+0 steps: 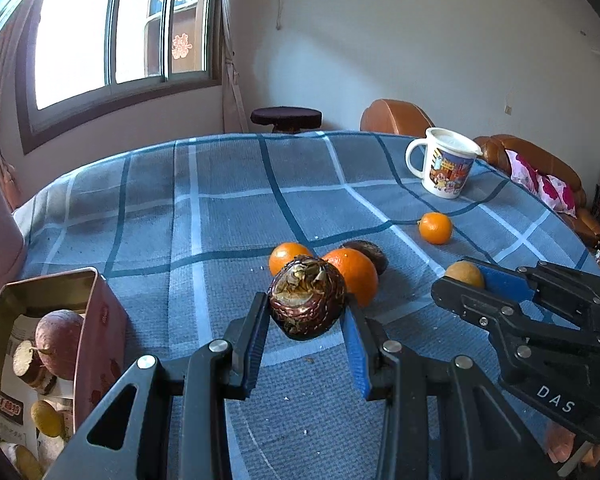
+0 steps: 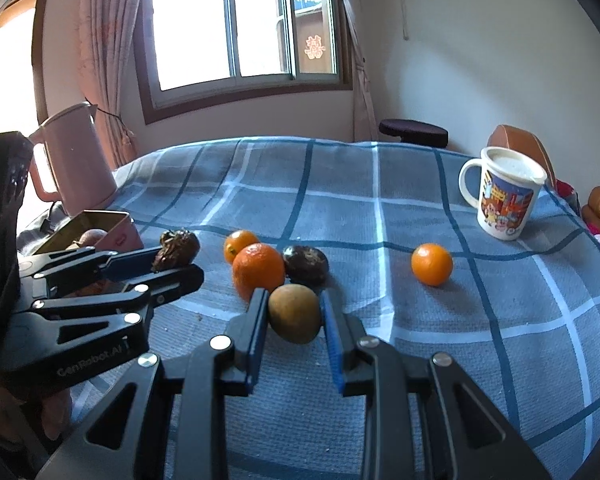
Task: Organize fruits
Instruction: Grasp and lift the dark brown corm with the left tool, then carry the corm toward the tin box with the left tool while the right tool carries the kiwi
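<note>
Fruits lie scattered on the blue plaid counter [image 1: 220,208], and each tool pinches one of them. The left tool [image 1: 306,316] has its blue-padded fingers pressed against both sides of a dark wrinkled passion fruit [image 1: 307,300], which sits between the fingertips, just in front of two oranges. From the right wrist view that same tool [image 2: 176,262] shows side-on, with the wrinkled fruit [image 2: 179,249] at its tip, close to the tin.

The right tool [image 2: 295,316] grips a brownish-yellow round fruit [image 2: 295,313] between its fingers; from the left wrist view it [image 1: 466,280] comes in from the right with the yellowish fruit [image 1: 465,274] at its tip.

Behind the gripped fruits, a large orange [image 2: 258,271] touches a second dark passion fruit [image 2: 305,265], and a smaller orange [image 2: 240,243] sits just behind them. Another small orange [image 2: 432,264] rests apart, nearer a cartoon-printed mug [image 2: 505,194] that stands upright with a white lid on top.

At the counter's left edge stands an open pink rectangular tin [image 1: 100,320]; a reddish-purple passion fruit [image 1: 58,344] and a small yellow fruit [image 1: 46,418] lie inside it. A pink kettle [image 2: 78,156] stands beyond the tin, by the curtain [image 2: 100,60].
</note>
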Tool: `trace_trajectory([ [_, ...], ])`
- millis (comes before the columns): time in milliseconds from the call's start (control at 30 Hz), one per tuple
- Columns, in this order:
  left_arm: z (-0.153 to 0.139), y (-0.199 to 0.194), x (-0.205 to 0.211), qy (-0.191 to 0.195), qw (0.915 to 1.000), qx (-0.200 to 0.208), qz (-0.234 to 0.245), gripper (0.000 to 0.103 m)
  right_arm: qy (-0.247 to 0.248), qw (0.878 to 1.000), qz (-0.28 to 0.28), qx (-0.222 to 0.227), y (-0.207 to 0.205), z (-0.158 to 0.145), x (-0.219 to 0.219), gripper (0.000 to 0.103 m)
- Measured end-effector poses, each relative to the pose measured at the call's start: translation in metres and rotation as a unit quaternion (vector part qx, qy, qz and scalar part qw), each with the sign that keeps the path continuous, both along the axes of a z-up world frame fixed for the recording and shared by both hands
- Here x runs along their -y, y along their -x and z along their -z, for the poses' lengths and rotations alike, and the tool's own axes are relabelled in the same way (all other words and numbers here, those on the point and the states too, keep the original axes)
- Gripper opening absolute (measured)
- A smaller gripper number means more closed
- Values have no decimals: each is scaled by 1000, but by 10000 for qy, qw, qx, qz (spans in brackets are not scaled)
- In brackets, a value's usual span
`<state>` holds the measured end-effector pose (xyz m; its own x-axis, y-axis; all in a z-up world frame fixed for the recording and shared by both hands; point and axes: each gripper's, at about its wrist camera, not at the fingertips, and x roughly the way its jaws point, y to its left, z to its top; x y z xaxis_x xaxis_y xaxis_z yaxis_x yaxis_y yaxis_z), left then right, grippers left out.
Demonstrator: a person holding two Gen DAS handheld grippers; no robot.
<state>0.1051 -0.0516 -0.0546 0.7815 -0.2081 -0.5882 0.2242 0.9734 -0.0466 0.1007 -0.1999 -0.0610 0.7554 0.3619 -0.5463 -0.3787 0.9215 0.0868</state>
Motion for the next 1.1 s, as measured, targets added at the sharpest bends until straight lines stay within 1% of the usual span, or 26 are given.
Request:
trace_trajectory([
  [433, -7, 13, -2, -12, 9992, 396, -92, 38, -58, 9997, -34, 249, 8, -6, 1, 30],
  [1100, -14, 26, -2, -70, 9966, 795, -223, 38, -139, 9982, -57, 588, 19, -12, 5, 30],
])
